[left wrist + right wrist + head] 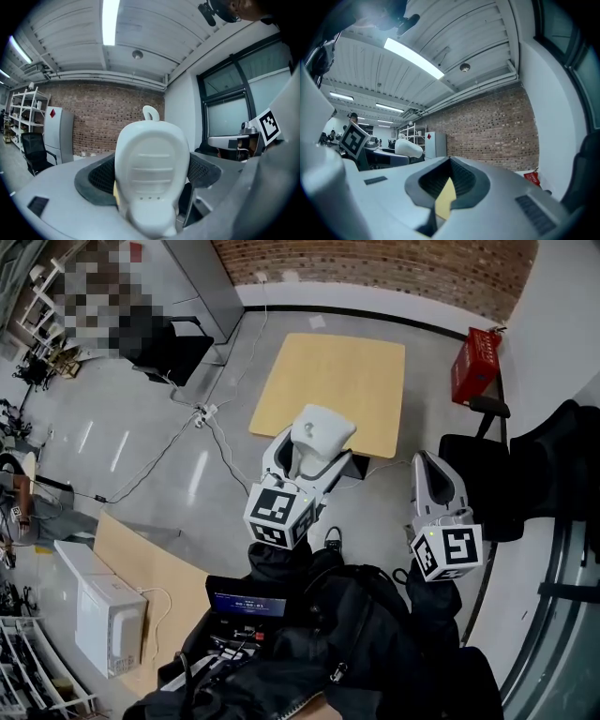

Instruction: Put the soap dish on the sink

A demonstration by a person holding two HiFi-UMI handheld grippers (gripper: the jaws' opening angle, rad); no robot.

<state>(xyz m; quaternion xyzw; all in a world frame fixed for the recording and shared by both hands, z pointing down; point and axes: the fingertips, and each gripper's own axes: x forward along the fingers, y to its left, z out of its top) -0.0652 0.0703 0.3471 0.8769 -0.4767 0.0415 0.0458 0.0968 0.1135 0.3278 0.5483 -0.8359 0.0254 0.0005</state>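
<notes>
A white soap dish (322, 430) with ribbed grooves and a small loop at its top is clamped in my left gripper (315, 452), which is shut on it. In the left gripper view the soap dish (152, 169) fills the middle, upright between the dark pads (96, 180). My right gripper (431, 463) is held beside it on the right, jaws shut with nothing in them. In the right gripper view the right gripper (449, 179) shows only a thin yellow sliver between its pads, and the soap dish (408, 149) appears far left. No sink is in view.
Below me lies a light wooden tabletop (330, 381) on a grey floor with cables (202, 418). A red crate (474, 363) stands at the right, a black chair (173, 348) at the upper left, and a white box (103, 610) at the lower left. A brick wall (375, 263) runs along the back.
</notes>
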